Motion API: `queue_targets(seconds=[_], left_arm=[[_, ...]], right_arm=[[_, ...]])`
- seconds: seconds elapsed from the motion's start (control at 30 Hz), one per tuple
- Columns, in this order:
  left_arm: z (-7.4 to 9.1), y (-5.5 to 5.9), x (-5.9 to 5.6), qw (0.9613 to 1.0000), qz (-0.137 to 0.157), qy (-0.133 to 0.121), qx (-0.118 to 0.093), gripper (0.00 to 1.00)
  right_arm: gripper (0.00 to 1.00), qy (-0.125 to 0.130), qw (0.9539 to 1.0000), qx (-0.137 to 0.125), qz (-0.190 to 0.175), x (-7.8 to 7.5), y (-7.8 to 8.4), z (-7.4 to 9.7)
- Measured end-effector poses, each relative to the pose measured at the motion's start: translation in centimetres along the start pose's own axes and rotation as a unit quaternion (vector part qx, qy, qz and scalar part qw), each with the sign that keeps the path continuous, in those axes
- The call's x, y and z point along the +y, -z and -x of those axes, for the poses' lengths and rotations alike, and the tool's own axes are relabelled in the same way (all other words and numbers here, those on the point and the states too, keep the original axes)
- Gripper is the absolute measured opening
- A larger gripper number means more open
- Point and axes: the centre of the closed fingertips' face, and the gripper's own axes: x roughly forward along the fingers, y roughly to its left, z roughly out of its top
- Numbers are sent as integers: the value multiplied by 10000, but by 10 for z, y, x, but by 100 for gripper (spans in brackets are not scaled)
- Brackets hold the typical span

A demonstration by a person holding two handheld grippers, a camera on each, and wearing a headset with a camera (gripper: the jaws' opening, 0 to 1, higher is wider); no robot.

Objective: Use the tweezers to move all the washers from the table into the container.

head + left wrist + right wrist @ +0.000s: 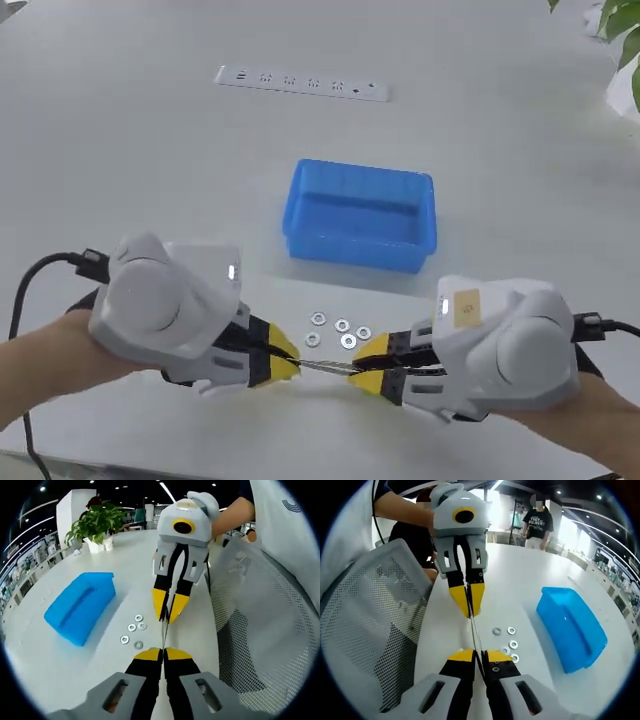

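Note:
Thin metal tweezers (325, 366) bridge the small gap between my two grippers, just above the table's near edge. My left gripper (292, 362) is shut on one end and my right gripper (358, 372) on the other, their yellow tips facing each other. The left gripper view looks along the tweezers (163, 635) to the right gripper (169, 614). The right gripper view has the tweezers (473, 635) running to the left gripper (470, 611). Several washers (342, 326) (132, 627) (511, 630) lie on the white table just beyond the tips. The blue container (355, 250) (75, 630) (570, 655) stands open behind them.
A white power strip (300, 83) lies far back on the table. A potted plant (622, 40) (95, 525) stands at the far right corner. A mesh chair (260, 630) (375, 630) sits at the table's near edge. A person (537, 522) stands in the background.

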Motion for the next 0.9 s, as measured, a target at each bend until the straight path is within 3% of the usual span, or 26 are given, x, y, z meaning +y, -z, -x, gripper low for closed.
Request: queue_targets(seconds=[0.3,0.53,0.6,0.9], left_arm=[[17,-23,5,9988,-492,76,11,5],[20,-45,5,9976,-615,35,-325,4],[19,-53,7,9970,-551,-23,-536,4],[15,-58,2,9965,-513,-69,-656,5]], right_arm=[[7,128,9997,-219,13,1,-10,1],[7,276,9989,-384,-26,-4,-16,5],[7,311,9985,-444,-94,-5,-17,6],[7,383,9975,-556,-214,-6,-16,9]])
